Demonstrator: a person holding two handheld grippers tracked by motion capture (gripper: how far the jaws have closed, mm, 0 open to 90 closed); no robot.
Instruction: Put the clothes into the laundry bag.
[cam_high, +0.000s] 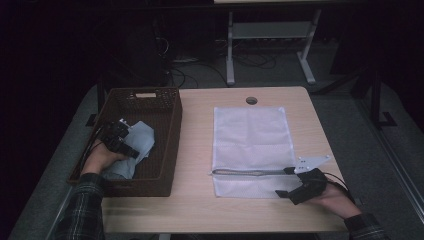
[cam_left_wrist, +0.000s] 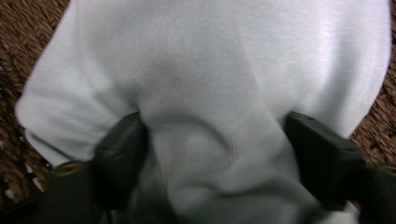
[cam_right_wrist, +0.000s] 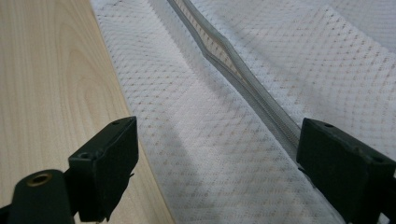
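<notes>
A pale cloth (cam_high: 143, 136) lies crumpled in the brown woven basket (cam_high: 172, 150) at the table's left. My left gripper (cam_high: 132, 151) reaches down into the basket onto it. In the left gripper view the jaws (cam_left_wrist: 215, 128) stand wide, with a ridge of the cloth (cam_left_wrist: 210, 60) bulging up between them. A white mesh bag (cam_high: 250, 135) lies flat mid-table, its grey zipper (cam_high: 250, 172) running across near the front edge. My right gripper (cam_high: 284, 182) rests open at the bag's near right corner. In the right gripper view (cam_right_wrist: 217, 135) the zipper (cam_right_wrist: 233, 74) runs toward the right jaw.
The basket sits at the table's left edge, its walls around my left hand. A round cable hole (cam_high: 251, 100) is at the back of the wooden table (cam_high: 195, 210). Beyond the table stand a desk frame (cam_high: 270, 35) and cables on the dark floor.
</notes>
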